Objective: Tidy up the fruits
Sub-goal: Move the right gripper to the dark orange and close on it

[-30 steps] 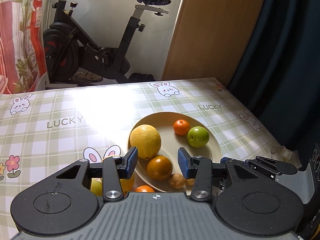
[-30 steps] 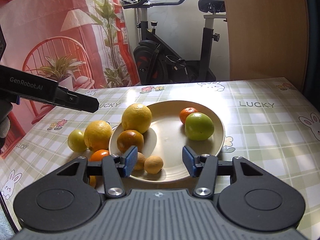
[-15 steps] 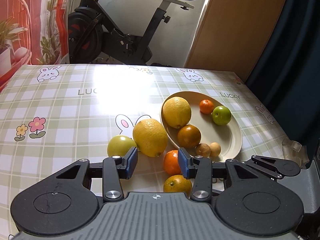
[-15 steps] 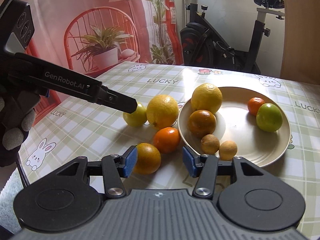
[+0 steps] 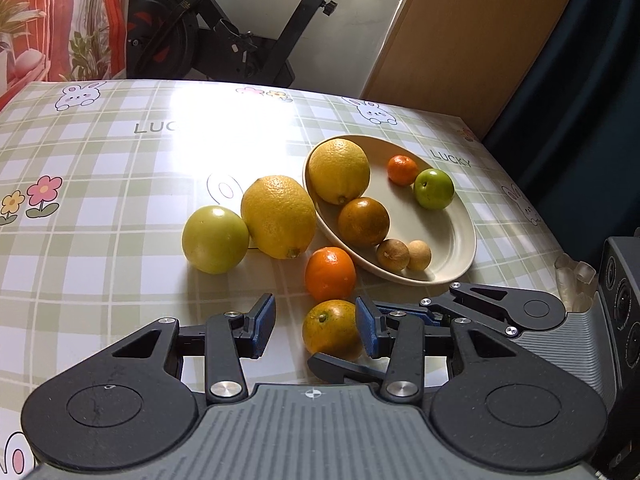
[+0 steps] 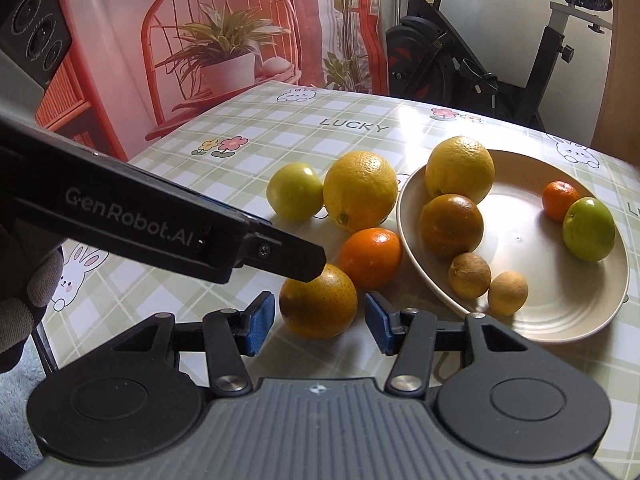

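Observation:
A greenish orange lies on the checked tablecloth, nearest to me. My left gripper is open around it, its right pad close to the fruit. My right gripper is open too, with the same orange just ahead of its pads. One of the left gripper's fingers reaches over the top of the orange. Beyond it lie a bright orange, a big lemon and a yellow-green fruit. The cream plate holds several fruits, among them a green one.
One of the right gripper's fingers crosses close under my left gripper. A gloved hand shows at the left. The table's right edge is near the plate. An exercise bike stands behind the table.
Both grippers have pulled back and swung left, from facing the plate to the loose fruit on the cloth. The greenish orange now sits between both pairs of fingers.

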{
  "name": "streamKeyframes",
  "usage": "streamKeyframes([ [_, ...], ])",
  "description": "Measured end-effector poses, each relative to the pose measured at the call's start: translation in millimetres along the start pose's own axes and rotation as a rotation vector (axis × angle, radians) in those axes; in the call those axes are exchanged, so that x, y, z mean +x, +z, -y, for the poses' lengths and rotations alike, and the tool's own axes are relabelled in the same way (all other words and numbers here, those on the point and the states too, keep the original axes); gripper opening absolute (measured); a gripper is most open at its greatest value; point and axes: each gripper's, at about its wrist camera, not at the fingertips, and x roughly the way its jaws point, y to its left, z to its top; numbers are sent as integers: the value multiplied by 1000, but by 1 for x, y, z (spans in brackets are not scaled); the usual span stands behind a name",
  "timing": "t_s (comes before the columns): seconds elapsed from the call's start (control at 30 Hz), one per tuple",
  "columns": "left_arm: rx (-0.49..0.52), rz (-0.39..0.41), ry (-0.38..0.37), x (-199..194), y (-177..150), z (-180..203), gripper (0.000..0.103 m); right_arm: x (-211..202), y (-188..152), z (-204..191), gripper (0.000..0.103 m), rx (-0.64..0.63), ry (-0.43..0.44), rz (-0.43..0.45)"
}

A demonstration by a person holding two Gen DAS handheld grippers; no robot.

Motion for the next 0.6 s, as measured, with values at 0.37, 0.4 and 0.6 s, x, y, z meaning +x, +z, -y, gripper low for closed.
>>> streamKeyframes([
  [0.37, -74, -20, -45, 15, -11, -2, 46, -1, -3, 3, 47, 36, 14, 29],
  [0.4, -81, -20, -47, 15, -12, -2, 46, -1, -3, 3, 47, 38, 13, 32],
  [0.6, -131, -30, -71, 22, -18, -2, 45, -5, -8, 4, 47, 42, 16, 42],
])
